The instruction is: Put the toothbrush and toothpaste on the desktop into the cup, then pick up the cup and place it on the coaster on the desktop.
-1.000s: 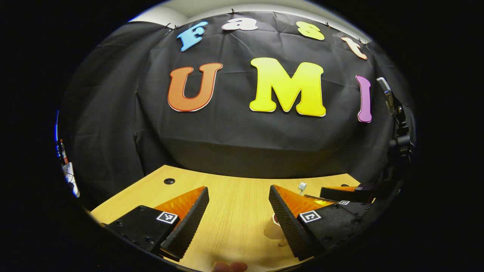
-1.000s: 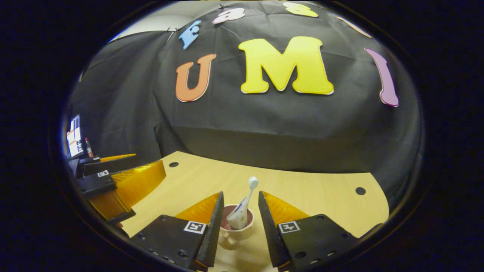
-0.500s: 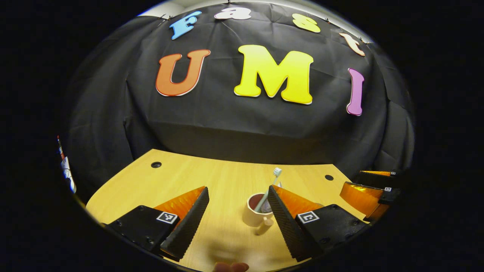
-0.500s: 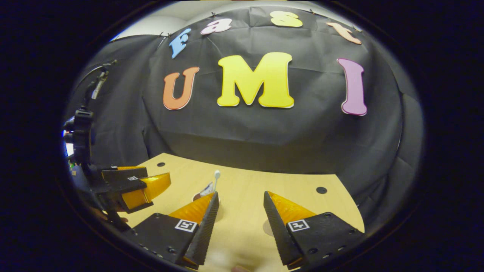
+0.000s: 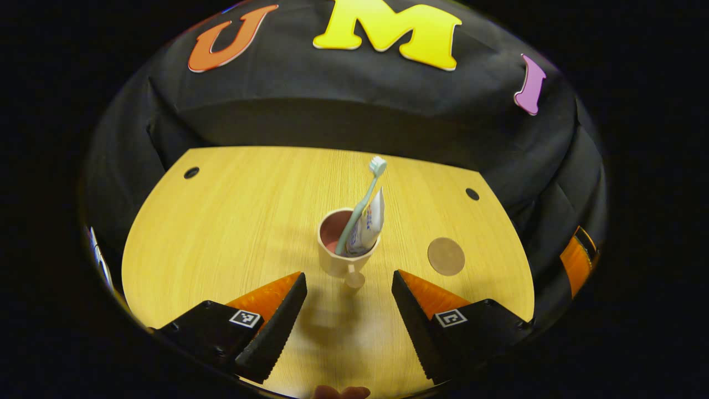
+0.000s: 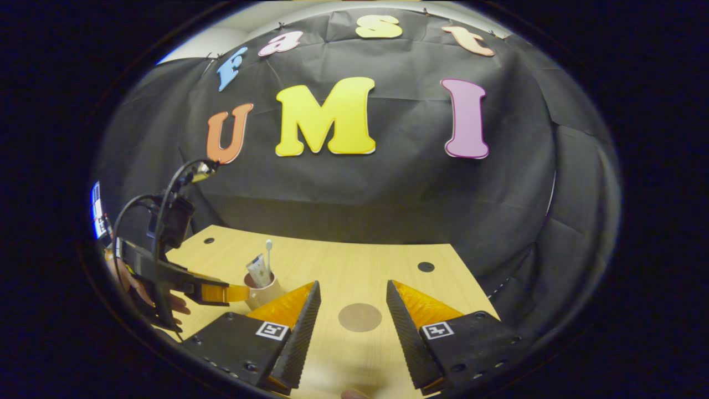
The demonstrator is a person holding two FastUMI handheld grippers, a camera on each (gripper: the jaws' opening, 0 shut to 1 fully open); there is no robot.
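- We are seeing the toothbrush [image 5: 363,204] and toothpaste [image 5: 370,227] standing in the cup [image 5: 339,260] on the surface [image 5: 232,210].
- The coaster [image 5: 446,256] is lying bare beside it.
- We are holding both fingers apart, the left gripper [image 5: 349,318] facing the cup.
- We are likely needing to grab the cup next.

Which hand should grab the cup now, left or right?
Left, probably. In the left gripper view the cup, holding the toothbrush and toothpaste, stands just ahead of the open left tongs. The right tongs, also open, face the coaster instead.
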